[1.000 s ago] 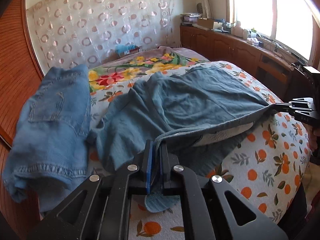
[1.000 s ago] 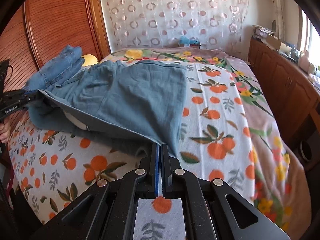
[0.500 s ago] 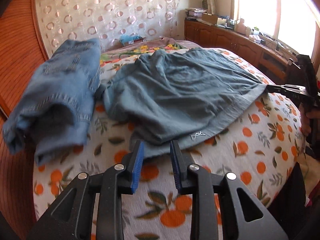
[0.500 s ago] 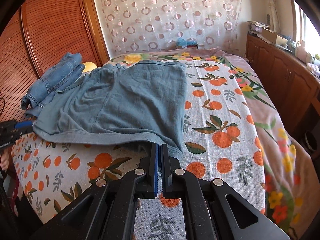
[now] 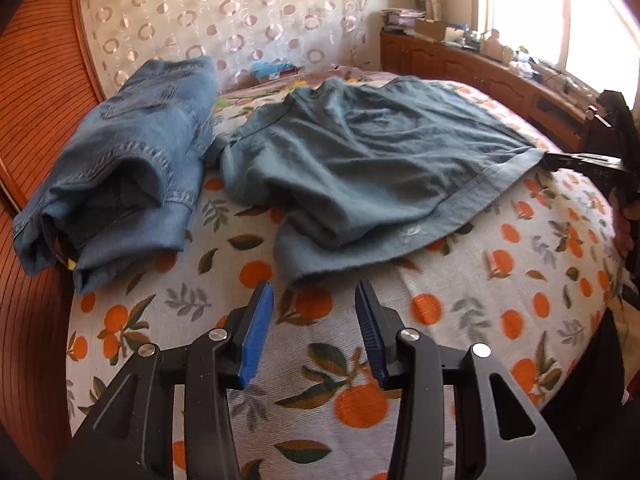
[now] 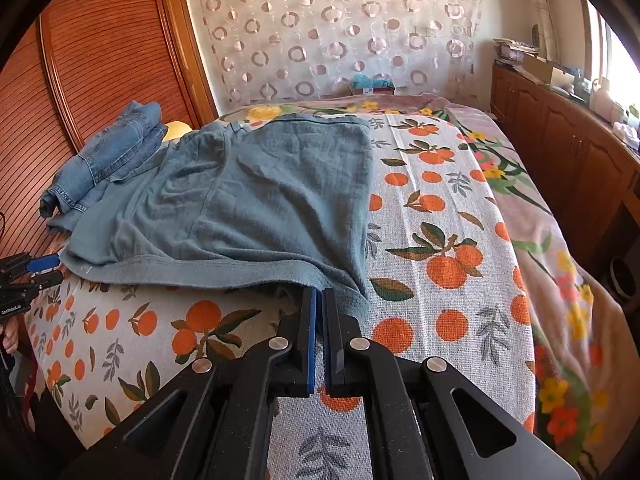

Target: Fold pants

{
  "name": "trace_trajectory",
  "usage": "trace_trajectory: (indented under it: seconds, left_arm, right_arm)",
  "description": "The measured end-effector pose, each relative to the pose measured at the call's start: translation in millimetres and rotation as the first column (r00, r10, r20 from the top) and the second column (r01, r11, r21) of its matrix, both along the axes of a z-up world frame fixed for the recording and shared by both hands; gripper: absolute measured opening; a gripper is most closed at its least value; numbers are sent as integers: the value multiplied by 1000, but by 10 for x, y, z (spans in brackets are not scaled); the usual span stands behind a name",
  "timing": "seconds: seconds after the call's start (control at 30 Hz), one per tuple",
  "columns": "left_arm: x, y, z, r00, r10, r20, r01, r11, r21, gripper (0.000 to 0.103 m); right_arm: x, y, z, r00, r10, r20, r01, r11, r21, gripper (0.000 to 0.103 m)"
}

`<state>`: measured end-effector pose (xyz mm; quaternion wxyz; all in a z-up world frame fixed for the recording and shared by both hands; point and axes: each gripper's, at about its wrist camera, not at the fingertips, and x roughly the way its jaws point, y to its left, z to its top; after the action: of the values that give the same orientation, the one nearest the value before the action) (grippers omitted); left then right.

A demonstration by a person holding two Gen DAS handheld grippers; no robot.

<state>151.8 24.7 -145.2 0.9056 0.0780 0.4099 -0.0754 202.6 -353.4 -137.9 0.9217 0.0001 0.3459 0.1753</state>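
Hovering low over the near edge of the bed [image 5: 460, 344], the left tongs [image 5: 314, 300] tilt downward with their blue pads parted; they have just been opening, and nothing lies between them, the pants' hem just beyond the tips. The right tongs [image 6: 319, 300] slant down likewise, clenched on the near corner of the teal pants [image 6: 248, 204]. Those pants lie spread and folded double across the orange-print bedspread, reaching back toward the headboard side. Beside them, to the left against the wooden wardrobe [image 6: 100, 52], sits a folded pair of jeans [image 5: 132, 148]. A patterned curtain [image 6: 332, 28] hangs farthest back.
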Motion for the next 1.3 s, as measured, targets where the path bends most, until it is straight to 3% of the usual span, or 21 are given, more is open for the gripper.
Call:
trace_trajectory:
  seconds: [0.27,0.4,0.5,0.73,0.83,0.97,1.23,1.3]
  left_arm:
    - [162,69,5,1000,19,0,-19,1000,-4,43]
    - [232,115,-19,998,63,-7,-63,998,-14,36]
    - [224,185,5,998,70,-8,-70,995,-72,34]
    - [196,162,67,999,52,14,-51,995,-86,27]
    - [178,146,72,999,46,17,-45,995,-91,26]
    - [173,137,80,999,45,20,-43,994,-104,26]
    - [243,130,58,999,45,8,-44,993,-113,25]
    - [248,141,72,999,47,11,-45,992,-118,17]
  right_arm:
    - [5,-8,-12,1000,0,4,0,1000,-2,2]
    - [7,-15,-19,1000,1,3,-1,1000,2,3]
    - [7,-17,-20,1000,-6,4,6,1000,-5,4]
    - [-91,66,13,999,-27,42,33,990,-135,17]
    - [-127,58,13,998,-45,45,51,987,-154,24]
    - [-128,45,0,998,-59,31,63,984,-165,26]
    - [32,-31,12,997,-77,-31,74,993,-91,25]
    - [56,-43,15,997,-71,-34,68,995,-77,9]
